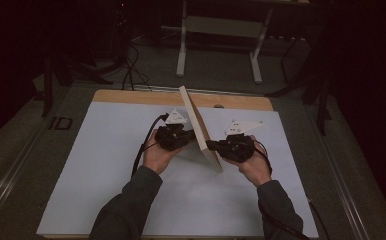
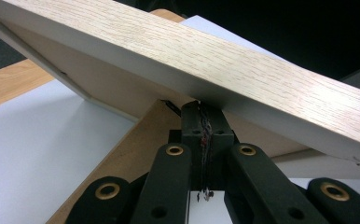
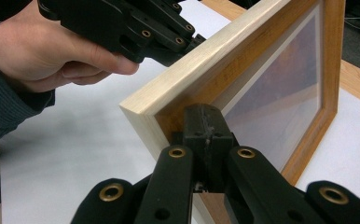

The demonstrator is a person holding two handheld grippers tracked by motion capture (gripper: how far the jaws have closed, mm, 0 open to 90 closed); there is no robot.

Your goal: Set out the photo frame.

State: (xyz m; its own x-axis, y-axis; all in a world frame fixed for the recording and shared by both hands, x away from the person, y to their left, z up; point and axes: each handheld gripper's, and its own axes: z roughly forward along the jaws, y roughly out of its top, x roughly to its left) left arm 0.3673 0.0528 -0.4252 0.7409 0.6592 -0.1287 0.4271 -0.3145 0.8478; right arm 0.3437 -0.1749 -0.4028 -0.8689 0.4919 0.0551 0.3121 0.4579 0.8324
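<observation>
Table (image 1: 106, 190): white mat, wood edge at far side. Frame (image 1: 199, 129) held tilted above mat centre, between my grippers, long axis running near-to-far. Left gripper (image 1: 190, 136) jaws clenched against its back side; right gripper (image 1: 212, 145) jaws clenched at its front rim by glass. Whether either pinches anything, I cannot tell. Both equally near.

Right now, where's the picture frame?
In the high view the picture frame stands tilted on edge mid-table on the white mat, between the left gripper and right gripper, both pressed shut against it.
</observation>
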